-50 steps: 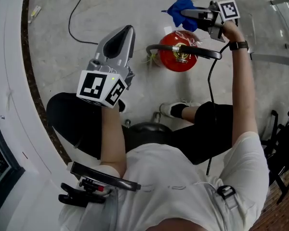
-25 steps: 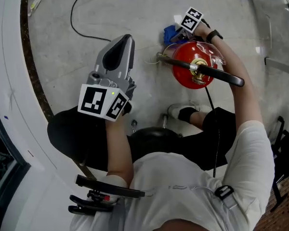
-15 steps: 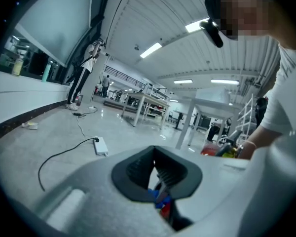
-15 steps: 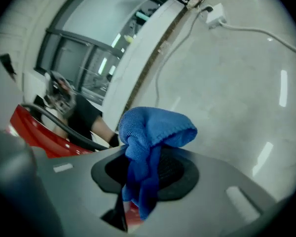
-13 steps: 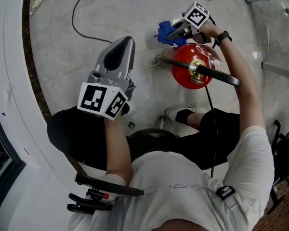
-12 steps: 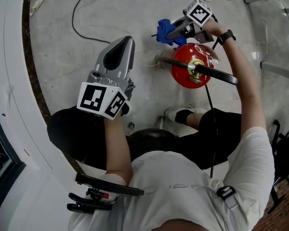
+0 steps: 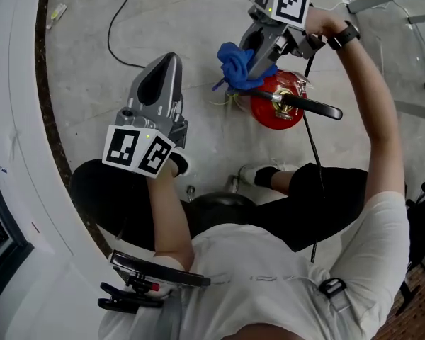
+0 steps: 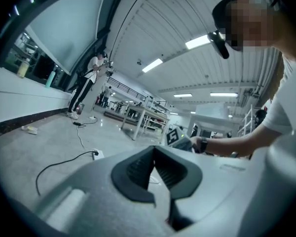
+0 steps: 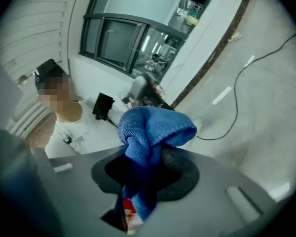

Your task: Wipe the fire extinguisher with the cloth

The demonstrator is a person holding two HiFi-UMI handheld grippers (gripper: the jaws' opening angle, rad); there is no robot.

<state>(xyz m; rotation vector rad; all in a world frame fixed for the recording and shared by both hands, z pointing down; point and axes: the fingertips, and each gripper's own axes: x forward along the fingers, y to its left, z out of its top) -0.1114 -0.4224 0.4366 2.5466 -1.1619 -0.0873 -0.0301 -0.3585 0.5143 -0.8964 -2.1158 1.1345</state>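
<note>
Right hand-held gripper [image 7: 251, 62], clamped on the blue cloth [image 7: 234, 66], hangs just above the fire extinguisher [image 7: 273, 110], which stands upright on the floor [image 7: 198, 20], down and right of my cloth. I judge them probably not touching. Left hand-held gripper [image 7: 166, 66], jaws together and empty, sits well apart.

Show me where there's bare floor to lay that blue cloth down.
Bare floor lies between the black cable and the fire extinguisher, beyond the left gripper. It is crowded around the extinguisher, where the right gripper holds the cloth and the person's shoe sits near.
</note>
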